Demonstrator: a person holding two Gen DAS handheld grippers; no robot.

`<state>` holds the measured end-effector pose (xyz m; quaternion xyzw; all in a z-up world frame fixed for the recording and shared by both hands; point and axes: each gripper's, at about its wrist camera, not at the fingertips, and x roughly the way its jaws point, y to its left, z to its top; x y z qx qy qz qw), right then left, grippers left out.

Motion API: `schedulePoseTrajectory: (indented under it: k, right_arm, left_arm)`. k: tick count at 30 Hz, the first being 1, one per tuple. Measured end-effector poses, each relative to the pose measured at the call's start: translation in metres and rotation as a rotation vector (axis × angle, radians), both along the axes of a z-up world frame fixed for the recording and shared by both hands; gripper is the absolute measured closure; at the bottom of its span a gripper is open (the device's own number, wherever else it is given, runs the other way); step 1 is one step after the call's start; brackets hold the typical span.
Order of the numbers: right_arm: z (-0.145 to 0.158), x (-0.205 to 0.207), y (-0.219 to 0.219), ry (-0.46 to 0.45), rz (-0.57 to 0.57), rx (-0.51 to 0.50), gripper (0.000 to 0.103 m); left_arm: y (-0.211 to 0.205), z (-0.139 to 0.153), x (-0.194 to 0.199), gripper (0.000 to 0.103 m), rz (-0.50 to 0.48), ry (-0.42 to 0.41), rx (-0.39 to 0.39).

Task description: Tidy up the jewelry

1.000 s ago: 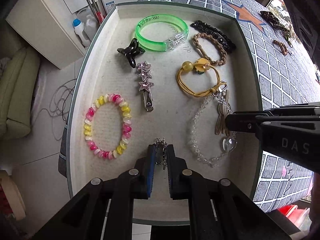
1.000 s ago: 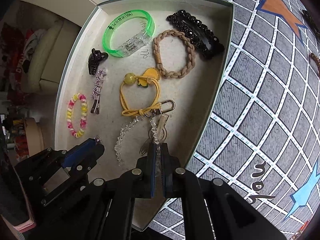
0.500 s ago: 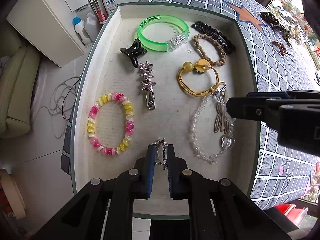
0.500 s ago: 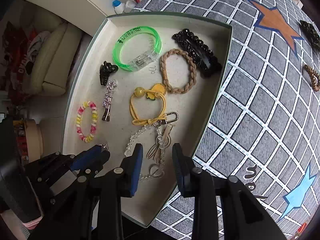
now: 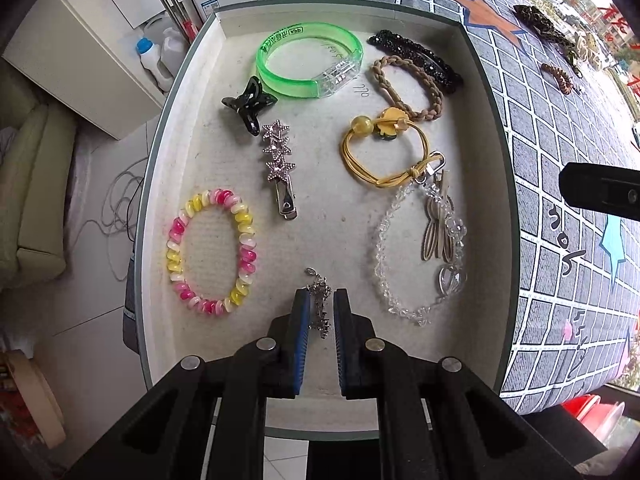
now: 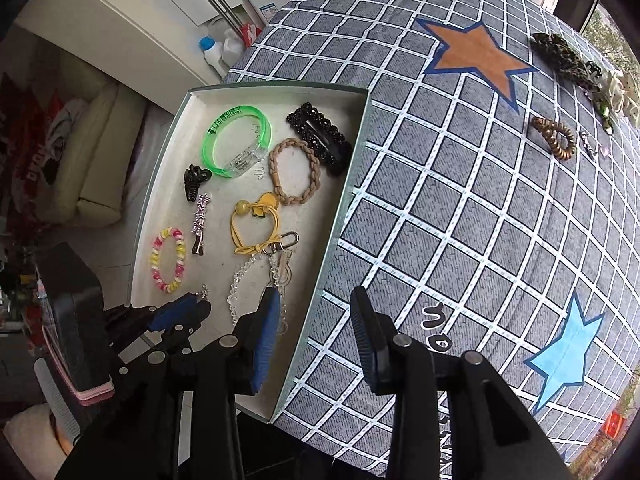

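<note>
In the tray (image 5: 486,92), left of the crystal bead bracelet (image 5: 384,264), the left tongs (image 5: 320,312) were opening around a small silver chain (image 5: 319,300); the right tongs (image 6: 316,328) hung released over the tray's right wall

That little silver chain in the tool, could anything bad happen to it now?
It might. The left tool is opening around the chain, so it could snag on the blue pads and lift again. It also sits close to the clear bead bracelet and could tangle with it.
</note>
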<state>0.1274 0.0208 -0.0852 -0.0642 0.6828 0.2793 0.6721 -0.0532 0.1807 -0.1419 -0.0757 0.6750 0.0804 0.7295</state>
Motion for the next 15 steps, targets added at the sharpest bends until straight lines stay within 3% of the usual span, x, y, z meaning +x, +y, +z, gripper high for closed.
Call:
schedulePoseTrajectory:
  k: [1, 3, 5, 15]
  right_arm:
    - [-0.001, -0.001, -0.003, 0.006, -0.009, -0.002, 0.063]
    - [-0.003, -0.002, -0.008, 0.016, -0.022, -0.005, 0.063]
    - [-0.006, -0.006, -0.012, 0.019, -0.027, -0.011, 0.063]
    - [-0.010, -0.012, -0.018, 0.044, -0.026, -0.032, 0.063]
  left_arm:
    - [-0.002, 0.000, -0.001, 0.051, -0.001, 0.000, 0.005]
    - [-0.002, 0.005, -0.003, 0.005, 0.015, -0.031, 0.027]
    - [-0.004, 0.013, -0.004, 0.005, 0.014, -0.065, 0.042]
    - [0.004, 0.015, 0.003, 0.005, 0.012, -0.037, 0.028]
